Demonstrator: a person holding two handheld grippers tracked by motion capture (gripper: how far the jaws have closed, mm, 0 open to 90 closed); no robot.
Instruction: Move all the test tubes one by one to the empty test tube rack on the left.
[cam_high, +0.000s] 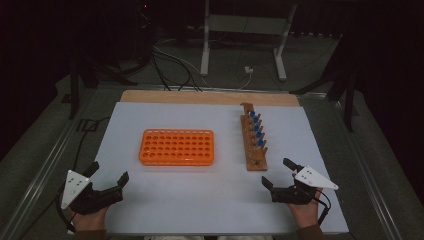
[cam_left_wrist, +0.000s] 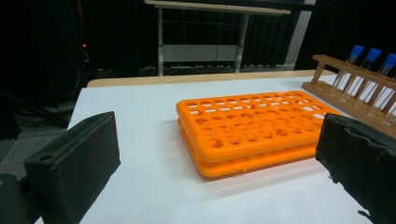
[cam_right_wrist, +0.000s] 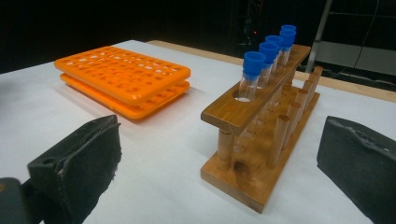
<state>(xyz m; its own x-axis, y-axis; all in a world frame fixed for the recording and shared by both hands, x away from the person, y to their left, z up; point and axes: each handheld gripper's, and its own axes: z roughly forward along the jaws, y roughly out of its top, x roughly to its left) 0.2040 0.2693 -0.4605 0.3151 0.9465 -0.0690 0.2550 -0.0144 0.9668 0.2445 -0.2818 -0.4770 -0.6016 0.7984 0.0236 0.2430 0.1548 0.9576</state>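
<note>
Nearside: both grippers agape – left gripper, right gripper – wooden rack just ahead.

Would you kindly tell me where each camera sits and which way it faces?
High view: above the person's side, looking forward and down on the white table; both hands, left claw and right claw show.
Left gripper view: on the left claw, facing the orange rack.
Right gripper view: on the right claw, facing the wooden rack.
Shared: both racks.

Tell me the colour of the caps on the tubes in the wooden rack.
Blue. The caps on the tubes in the wooden rack show best in the right gripper view.
</note>
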